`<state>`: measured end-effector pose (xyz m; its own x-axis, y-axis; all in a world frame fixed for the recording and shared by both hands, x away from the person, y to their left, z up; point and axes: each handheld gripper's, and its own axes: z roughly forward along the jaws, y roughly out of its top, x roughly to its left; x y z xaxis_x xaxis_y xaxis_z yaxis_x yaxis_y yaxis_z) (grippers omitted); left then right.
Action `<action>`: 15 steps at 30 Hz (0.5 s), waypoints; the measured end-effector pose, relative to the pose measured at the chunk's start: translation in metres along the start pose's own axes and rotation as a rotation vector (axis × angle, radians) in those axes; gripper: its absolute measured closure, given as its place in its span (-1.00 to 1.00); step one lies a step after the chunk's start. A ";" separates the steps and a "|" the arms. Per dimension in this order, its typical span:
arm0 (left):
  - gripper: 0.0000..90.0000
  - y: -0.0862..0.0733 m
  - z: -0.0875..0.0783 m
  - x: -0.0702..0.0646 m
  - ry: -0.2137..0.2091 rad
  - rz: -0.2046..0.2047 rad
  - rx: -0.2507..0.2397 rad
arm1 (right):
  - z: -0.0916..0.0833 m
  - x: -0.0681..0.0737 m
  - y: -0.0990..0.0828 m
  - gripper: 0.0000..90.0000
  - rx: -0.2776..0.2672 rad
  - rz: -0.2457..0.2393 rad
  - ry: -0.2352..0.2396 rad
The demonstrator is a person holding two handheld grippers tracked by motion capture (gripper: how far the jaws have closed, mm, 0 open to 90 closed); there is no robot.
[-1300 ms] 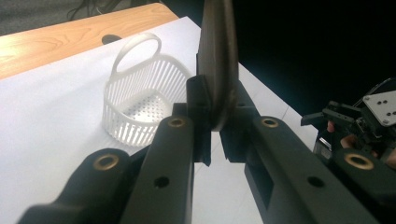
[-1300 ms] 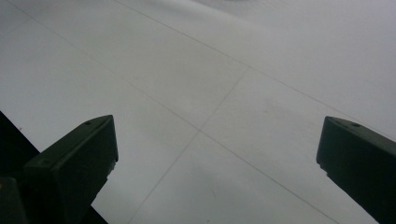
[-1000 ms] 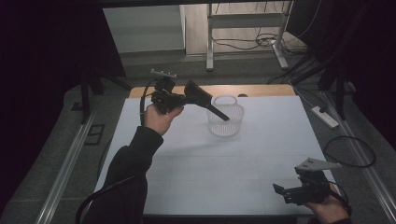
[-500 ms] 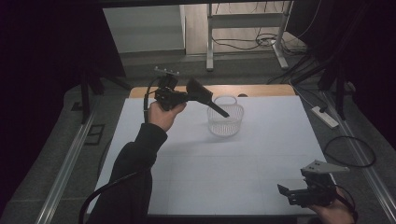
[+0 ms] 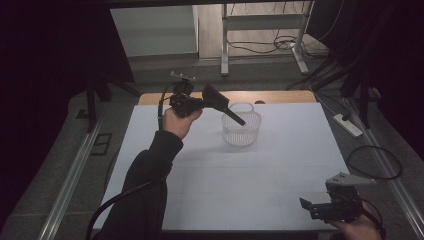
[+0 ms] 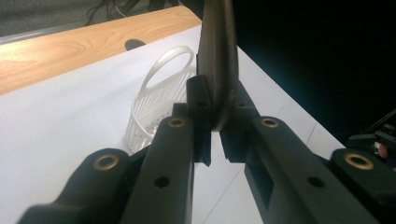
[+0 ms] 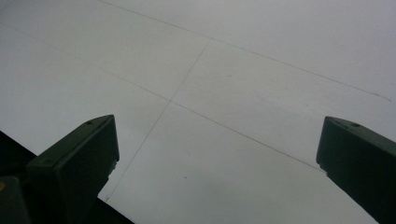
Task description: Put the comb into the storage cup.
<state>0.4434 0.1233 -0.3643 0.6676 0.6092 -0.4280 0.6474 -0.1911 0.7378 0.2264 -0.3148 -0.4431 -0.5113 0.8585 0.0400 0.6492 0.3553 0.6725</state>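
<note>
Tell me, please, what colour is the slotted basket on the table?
The basket is white, with thin vertical slots; the left gripper view shows it best.

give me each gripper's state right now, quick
Left gripper: closed on a dark flat tool, held above the white basket.
Right gripper: jaws wide open, holding nothing, over the white table.
</note>
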 end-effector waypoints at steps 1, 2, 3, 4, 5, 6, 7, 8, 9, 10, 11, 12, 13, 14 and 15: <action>0.84 0.000 0.002 0.001 0.002 -0.001 0.001 | 0.000 0.000 0.000 -1.00 0.001 0.000 0.001; 0.84 0.000 0.003 0.001 0.002 -0.003 0.003 | 0.000 0.000 0.000 -1.00 0.002 -0.001 0.001; 0.84 0.000 0.005 0.002 0.002 -0.004 0.005 | 0.000 0.000 0.000 -1.00 0.003 -0.004 0.001; 0.84 0.000 0.007 0.002 0.002 -0.005 0.007 | 0.000 0.000 0.000 -1.00 0.004 -0.004 0.002; 0.84 0.000 0.009 0.002 0.004 -0.005 0.009 | 0.000 0.000 0.000 -1.00 0.003 -0.001 0.002; 0.84 0.000 0.010 0.002 0.002 -0.007 0.009 | 0.000 0.000 0.000 -1.00 0.002 0.001 0.006; 0.84 0.000 0.012 0.003 0.002 -0.007 0.012 | 0.000 -0.001 0.000 -1.00 0.001 0.002 0.007; 0.84 0.000 0.014 0.003 0.002 -0.010 0.012 | 0.000 -0.001 0.000 -1.00 0.000 0.005 0.008; 0.84 0.000 0.016 0.003 0.003 -0.008 0.015 | 0.000 -0.001 0.000 -1.00 0.002 0.005 0.008; 0.84 0.000 0.018 0.003 0.001 -0.009 0.016 | 0.000 -0.001 0.000 -1.00 0.002 0.004 0.007; 0.84 0.000 0.019 0.003 -0.002 -0.008 0.019 | 0.000 -0.001 0.000 -1.00 0.003 0.003 0.006; 0.84 0.000 0.021 0.002 -0.003 -0.010 0.019 | 0.000 -0.001 0.000 -1.00 0.003 0.002 0.006; 0.84 0.000 0.022 0.002 -0.004 -0.008 0.023 | 0.000 -0.001 0.000 -1.00 0.002 0.002 0.006; 0.84 -0.001 0.024 0.002 -0.006 -0.010 0.024 | 0.000 -0.001 0.000 -1.00 0.002 0.003 0.006; 0.84 -0.001 0.025 0.002 -0.005 -0.007 0.028 | 0.000 -0.001 0.000 -1.00 0.002 0.004 0.006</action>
<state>0.4536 0.1051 -0.3790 0.6650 0.6066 -0.4358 0.6618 -0.2082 0.7202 0.2269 -0.3154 -0.4434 -0.5121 0.8576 0.0477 0.6524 0.3523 0.6711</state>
